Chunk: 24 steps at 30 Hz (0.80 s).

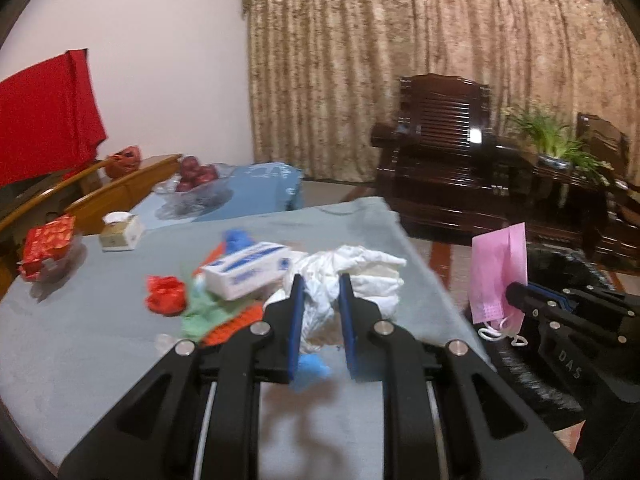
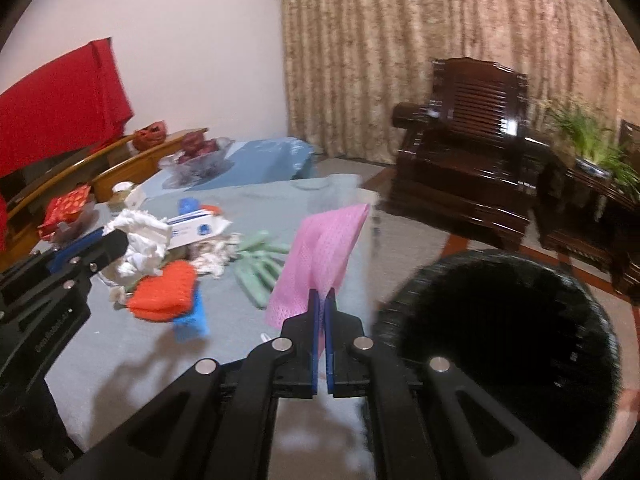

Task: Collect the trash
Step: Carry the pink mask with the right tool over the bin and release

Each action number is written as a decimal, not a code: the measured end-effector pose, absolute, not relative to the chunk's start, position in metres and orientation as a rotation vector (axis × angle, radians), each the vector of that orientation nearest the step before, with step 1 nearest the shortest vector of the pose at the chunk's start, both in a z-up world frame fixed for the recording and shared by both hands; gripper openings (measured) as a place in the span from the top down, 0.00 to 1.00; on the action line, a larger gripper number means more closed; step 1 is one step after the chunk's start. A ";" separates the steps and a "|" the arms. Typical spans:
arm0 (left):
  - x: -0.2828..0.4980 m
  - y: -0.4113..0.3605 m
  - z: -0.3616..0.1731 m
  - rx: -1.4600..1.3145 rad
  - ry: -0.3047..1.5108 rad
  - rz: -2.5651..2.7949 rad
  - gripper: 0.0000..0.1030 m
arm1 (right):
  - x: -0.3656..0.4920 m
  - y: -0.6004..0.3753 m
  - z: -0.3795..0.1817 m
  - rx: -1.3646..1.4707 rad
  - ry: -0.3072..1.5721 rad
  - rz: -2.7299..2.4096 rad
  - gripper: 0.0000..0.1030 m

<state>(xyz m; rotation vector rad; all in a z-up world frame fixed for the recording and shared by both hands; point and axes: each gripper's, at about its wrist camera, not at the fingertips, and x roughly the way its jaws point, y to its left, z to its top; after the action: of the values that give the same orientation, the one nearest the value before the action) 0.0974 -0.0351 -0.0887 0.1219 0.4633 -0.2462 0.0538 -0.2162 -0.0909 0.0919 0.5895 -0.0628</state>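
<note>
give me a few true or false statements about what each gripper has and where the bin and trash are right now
1. The right gripper is shut on a pink face mask. True.
2. The left gripper holds a red wrapper. False: its fingers are around a crumpled white tissue wad; the red wrapper lies on the table.
3. The black bin stands on the table. False: it sits off the table edge, to the right of the grey tablecloth.
4. A white and blue box lies on the table among the trash. True.
5. The mask is already inside the bin. False: it hangs from the right gripper, outside the bin.
</note>
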 end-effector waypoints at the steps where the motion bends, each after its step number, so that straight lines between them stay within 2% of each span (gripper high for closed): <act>1: 0.096 -0.045 -0.089 0.122 0.465 -0.267 0.84 | 0.050 -0.222 -0.090 0.094 0.589 -0.076 0.97; 17: 0.094 -0.173 -0.122 0.129 0.559 -0.539 0.84 | -0.009 -0.341 -0.105 0.126 0.649 -0.365 0.97; 20: 0.097 -0.193 -0.130 0.126 0.587 -0.588 0.83 | -0.014 -0.360 -0.115 0.146 0.673 -0.404 0.93; 23: 0.100 -0.209 -0.139 0.119 0.613 -0.639 0.71 | -0.018 -0.371 -0.122 0.156 0.685 -0.433 0.91; 24: 0.101 -0.213 -0.142 0.114 0.623 -0.652 0.63 | -0.019 -0.375 -0.124 0.158 0.689 -0.442 0.83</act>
<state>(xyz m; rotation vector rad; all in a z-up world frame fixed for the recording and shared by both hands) 0.1015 -0.2132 -0.1420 0.1143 0.6230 -0.6516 -0.0189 -0.3755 -0.1239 0.1583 0.6894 -0.4422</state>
